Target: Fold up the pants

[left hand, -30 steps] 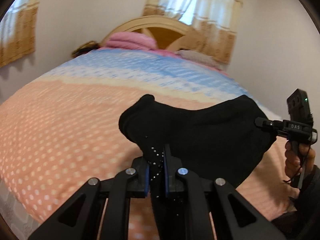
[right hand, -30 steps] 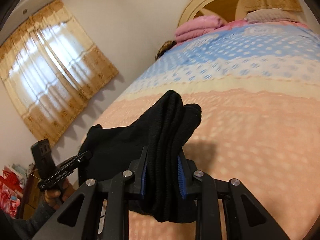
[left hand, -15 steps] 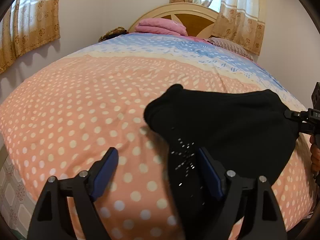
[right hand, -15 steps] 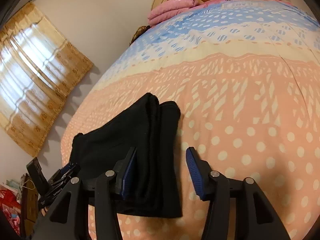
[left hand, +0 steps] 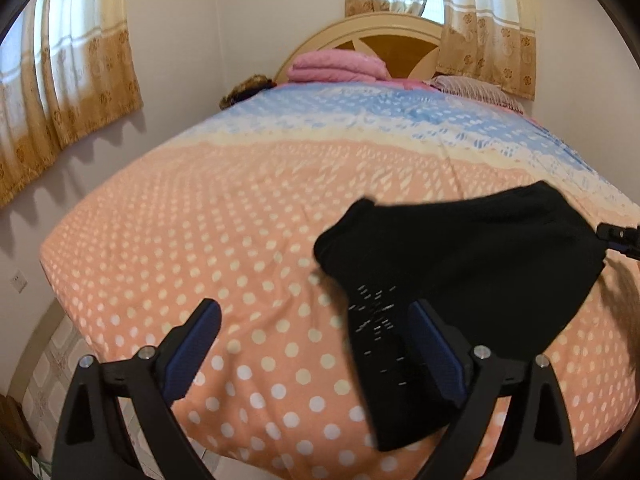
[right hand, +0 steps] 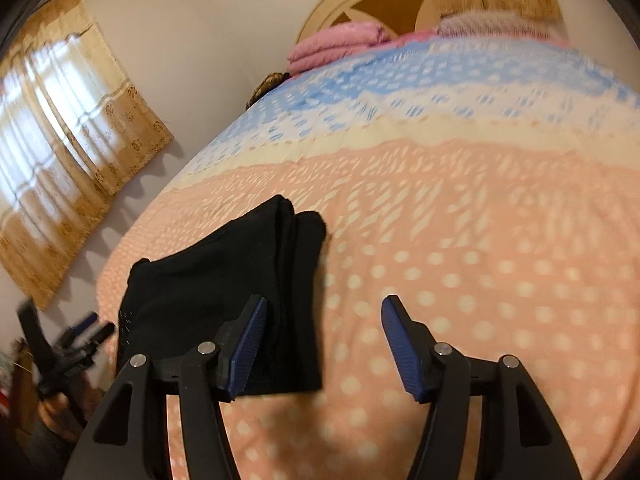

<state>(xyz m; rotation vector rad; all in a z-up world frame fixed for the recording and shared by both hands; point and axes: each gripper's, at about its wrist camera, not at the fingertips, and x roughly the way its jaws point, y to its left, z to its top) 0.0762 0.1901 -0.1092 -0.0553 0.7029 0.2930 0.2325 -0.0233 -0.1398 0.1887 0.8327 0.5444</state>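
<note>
The black pants, folded into a thick bundle, are lying on the peach polka-dot part of the bedspread, near the foot of the bed and well away from the headboard. The left gripper is hovering with its jaws spread wide and nothing between the pads; its right finger is sitting just beside the pants' near corner, though contact cannot be judged. The right gripper is likewise standing wide apart, its left finger close against the bundle's stacked right edge.

The left wrist view is showing the glittery speckles on the pants' near corner and the right gripper's tip peeking in at the far side of the pants. Only the right wrist view is revealing the layered fold edges and, blurred, the left gripper beside the pants' other end. Both views are catching the pink blanket by the headboard.
</note>
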